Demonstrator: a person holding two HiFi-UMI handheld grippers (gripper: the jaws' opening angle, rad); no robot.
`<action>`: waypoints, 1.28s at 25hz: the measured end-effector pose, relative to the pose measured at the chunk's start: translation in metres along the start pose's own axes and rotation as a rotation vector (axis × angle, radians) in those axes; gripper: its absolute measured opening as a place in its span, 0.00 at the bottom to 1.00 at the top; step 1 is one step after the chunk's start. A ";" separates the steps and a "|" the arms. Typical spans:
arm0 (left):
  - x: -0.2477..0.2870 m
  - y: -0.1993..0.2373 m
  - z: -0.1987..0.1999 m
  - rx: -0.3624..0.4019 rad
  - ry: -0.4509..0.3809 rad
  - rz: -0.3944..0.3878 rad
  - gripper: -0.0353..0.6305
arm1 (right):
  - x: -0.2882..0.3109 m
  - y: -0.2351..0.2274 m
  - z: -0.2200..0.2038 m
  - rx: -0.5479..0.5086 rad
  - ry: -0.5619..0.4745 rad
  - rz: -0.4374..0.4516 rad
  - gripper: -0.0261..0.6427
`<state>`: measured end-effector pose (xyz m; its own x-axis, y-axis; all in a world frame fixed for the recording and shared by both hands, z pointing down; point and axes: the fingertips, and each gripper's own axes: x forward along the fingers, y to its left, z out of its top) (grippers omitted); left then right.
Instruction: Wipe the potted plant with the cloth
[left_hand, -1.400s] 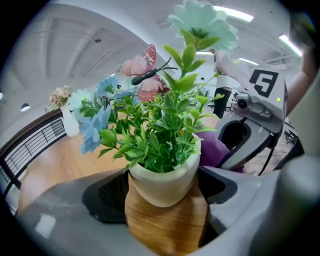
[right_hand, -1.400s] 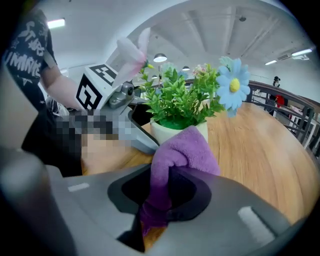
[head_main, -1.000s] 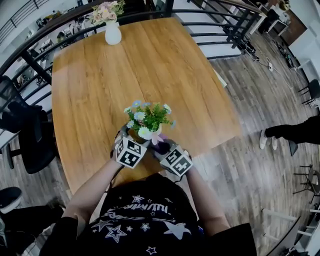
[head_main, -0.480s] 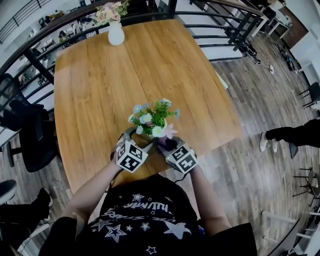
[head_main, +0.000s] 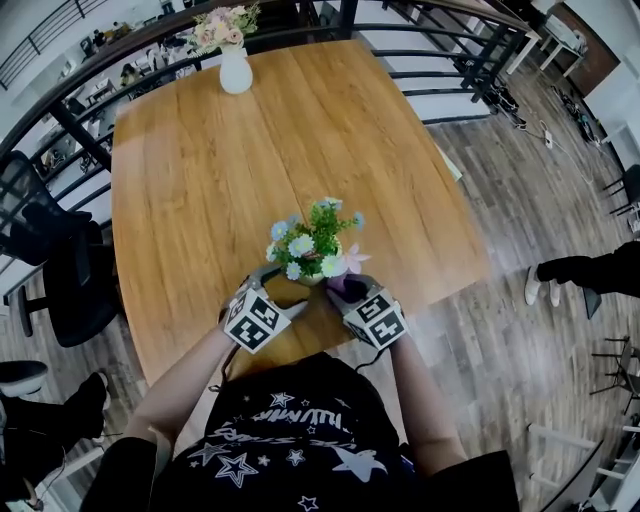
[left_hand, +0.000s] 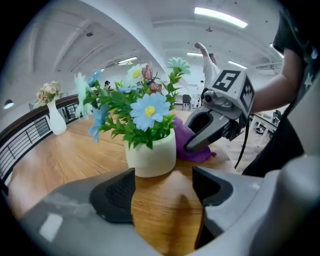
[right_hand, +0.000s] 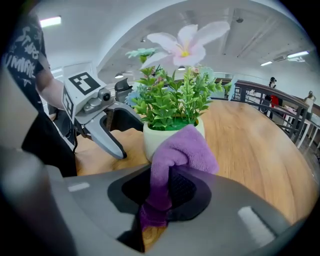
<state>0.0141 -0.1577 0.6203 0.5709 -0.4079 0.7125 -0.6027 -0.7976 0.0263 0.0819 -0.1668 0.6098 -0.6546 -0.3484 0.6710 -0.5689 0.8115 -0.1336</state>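
- Head view: the potted plant (head_main: 312, 243) stands on the wooden table (head_main: 190, 160), near the edge closest to the person. Seen from above, foliage covers the pot and only a sliver of pale rim shows.
- Head view: the left gripper (head_main: 272, 278) and right gripper (head_main: 342, 288) flank the pot. Their marker cubes cover much of the jaws, so the jaw state is not readable here.
- Head view: the cloth (head_main: 347, 286) shows as a small dark purple patch at the pot's right side. It probably touches the pot, but this angle does not settle it.
- Head view: a white vase (head_main: 235, 72) of pink flowers stands at the far table edge, well apart from the plant.
- Left gripper view: the jaws are spread, with bare wood grain between the dark ribbed pads. The pot is smooth, cream and round, and sits just beyond the tips, not between them. A blue daisy-shaped bloom and stiff green leaves overhang its rim. The cloth and the right gripper hide the pot's far right flank.
- Right gripper view: the jaws are pressed together on the cloth. The cloth is fleecy and folded into a hump that rises from between the textured pads and lies against the pot's front. Cloth and jaw body hide the lower pot.
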 end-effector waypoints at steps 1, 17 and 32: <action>-0.002 0.003 -0.004 0.010 0.002 -0.016 0.61 | 0.000 0.000 0.000 0.004 -0.003 0.001 0.16; 0.013 0.040 0.017 0.342 -0.034 -0.252 0.63 | 0.004 -0.006 0.002 0.035 -0.008 0.067 0.17; 0.029 0.042 0.027 0.239 -0.005 -0.095 0.62 | 0.010 -0.029 0.008 0.067 -0.023 0.026 0.17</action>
<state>0.0203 -0.2147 0.6234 0.6217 -0.3282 0.7112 -0.3981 -0.9144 -0.0740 0.0874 -0.1977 0.6146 -0.6801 -0.3390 0.6500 -0.5834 0.7873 -0.1998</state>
